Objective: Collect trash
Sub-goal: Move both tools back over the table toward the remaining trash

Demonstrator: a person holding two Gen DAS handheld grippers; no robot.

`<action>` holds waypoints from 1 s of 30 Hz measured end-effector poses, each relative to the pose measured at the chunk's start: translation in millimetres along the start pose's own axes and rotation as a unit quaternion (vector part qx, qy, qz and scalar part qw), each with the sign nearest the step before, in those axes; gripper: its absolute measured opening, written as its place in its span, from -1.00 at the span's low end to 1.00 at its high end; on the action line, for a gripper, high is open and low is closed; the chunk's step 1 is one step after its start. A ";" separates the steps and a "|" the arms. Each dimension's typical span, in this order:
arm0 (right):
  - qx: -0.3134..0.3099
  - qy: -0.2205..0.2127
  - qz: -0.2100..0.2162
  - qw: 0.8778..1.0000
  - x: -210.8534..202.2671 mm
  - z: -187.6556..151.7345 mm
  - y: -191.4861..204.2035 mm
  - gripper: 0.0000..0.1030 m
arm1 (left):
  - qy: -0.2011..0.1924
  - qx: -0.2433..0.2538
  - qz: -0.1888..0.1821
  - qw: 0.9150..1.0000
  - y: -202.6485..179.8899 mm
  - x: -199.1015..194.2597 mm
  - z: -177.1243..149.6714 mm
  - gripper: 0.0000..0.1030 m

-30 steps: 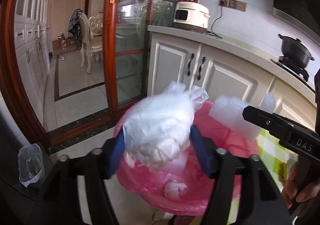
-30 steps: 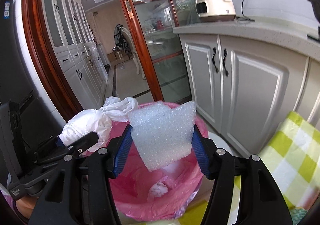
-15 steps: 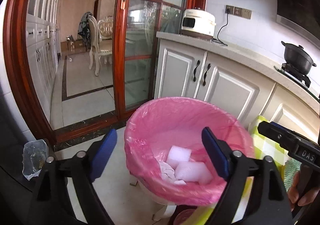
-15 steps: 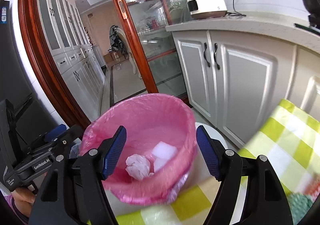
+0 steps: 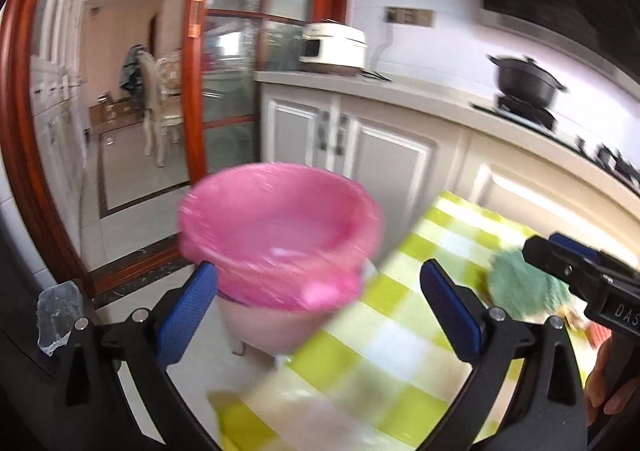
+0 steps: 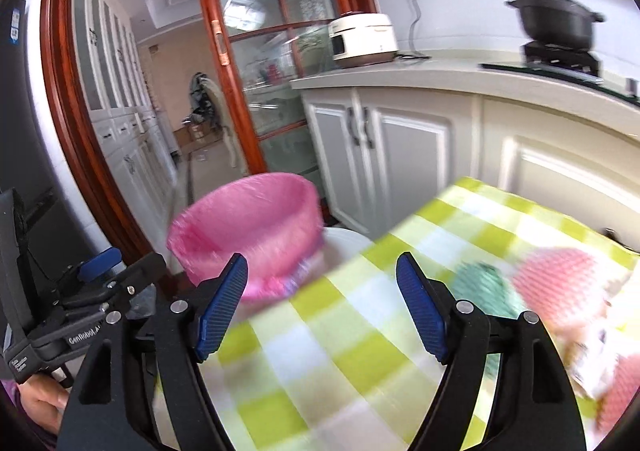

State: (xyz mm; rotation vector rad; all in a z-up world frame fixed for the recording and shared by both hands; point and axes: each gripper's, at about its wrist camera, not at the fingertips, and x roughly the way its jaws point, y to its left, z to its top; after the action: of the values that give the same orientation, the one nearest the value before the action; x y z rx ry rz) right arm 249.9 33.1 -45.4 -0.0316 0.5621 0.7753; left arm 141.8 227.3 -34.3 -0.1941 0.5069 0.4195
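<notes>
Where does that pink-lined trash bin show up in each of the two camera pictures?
Left wrist view: the pink-lined trash bin sits centre-left, beyond the left blue pad.
Right wrist view: it is left of centre, beside the checked tablecloth.
Shared landmark: the white rice cooker on the counter.

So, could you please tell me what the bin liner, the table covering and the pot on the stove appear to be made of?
The bin liner looks like thin glossy pink plastic film: it is translucent and crinkles over the rim. The table covering seems a smooth checked cloth or vinyl in green and white; blur leaves that open. The pot looks like dark matte cast iron or ceramic, showing hardly any shine.
</notes>
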 end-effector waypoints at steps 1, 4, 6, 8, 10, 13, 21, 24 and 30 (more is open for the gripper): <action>-0.003 0.000 -0.014 1.000 -9.8 -6.8 -5.0 0.43 | 0.005 0.007 -0.008 1.000 -8.6 -0.3 -4.4 0.90; -0.003 0.002 -0.049 0.999 -33.0 -23.9 -18.5 0.45 | 0.015 0.036 -0.031 0.999 -41.0 -5.9 -20.0 0.90; 0.003 0.005 -0.070 0.998 -47.3 -36.5 -29.9 0.46 | 0.014 0.056 -0.042 0.997 -61.6 -12.4 -29.2 0.90; 0.012 0.008 -0.087 0.996 -58.1 -47.2 -42.0 0.46 | 0.014 0.066 -0.050 0.996 -75.2 -16.3 -36.0 0.90; 0.023 0.008 -0.105 0.994 -71.2 -58.6 -55.3 0.46 | 0.017 0.071 -0.057 0.996 -85.0 -19.3 -41.2 0.90; 0.041 0.010 -0.135 0.990 -90.9 -75.1 -76.7 0.46 | 0.029 0.077 -0.074 0.994 -98.2 -22.8 -51.0 0.90; 0.077 0.026 -0.212 0.974 -130.0 -113.4 -128.6 0.50 | 0.059 0.098 -0.117 0.987 -142.5 -11.9 -63.8 0.90; 0.080 0.032 -0.239 0.967 -137.8 -119.5 -144.3 0.57 | 0.068 0.105 -0.131 0.983 -162.3 -6.7 -67.1 0.90; 0.095 0.056 -0.264 0.958 -131.8 -127.3 -178.4 0.64 | 0.077 0.117 -0.138 0.981 -182.6 4.0 -72.8 0.90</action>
State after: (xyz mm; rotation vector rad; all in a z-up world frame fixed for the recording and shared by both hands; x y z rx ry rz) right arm 234.0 -210.8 -120.5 -0.0468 0.6945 0.1968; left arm 193.1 44.3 -84.7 -0.0679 0.6667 0.0724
